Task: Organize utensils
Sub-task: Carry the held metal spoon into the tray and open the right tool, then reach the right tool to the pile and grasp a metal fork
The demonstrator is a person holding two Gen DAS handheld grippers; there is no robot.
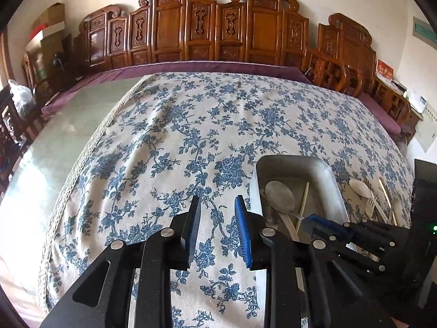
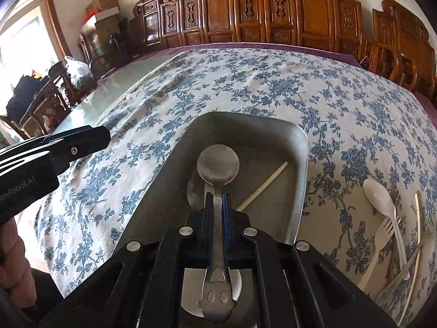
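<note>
a lived-in home dining room. a blue-flowered cotton tablecloth (image 1: 191,125) covers the worktop, with carved dark wooden chairs (image 1: 218,27) along the wall. cardboard boxes (image 2: 105,2) are stacked in the corner.

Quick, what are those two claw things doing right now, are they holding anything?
Left tool: open, nothing between its fingers, over the flowered tablecloth.
Right tool: closed on the metal spoon handle, over the metal tray.
</note>
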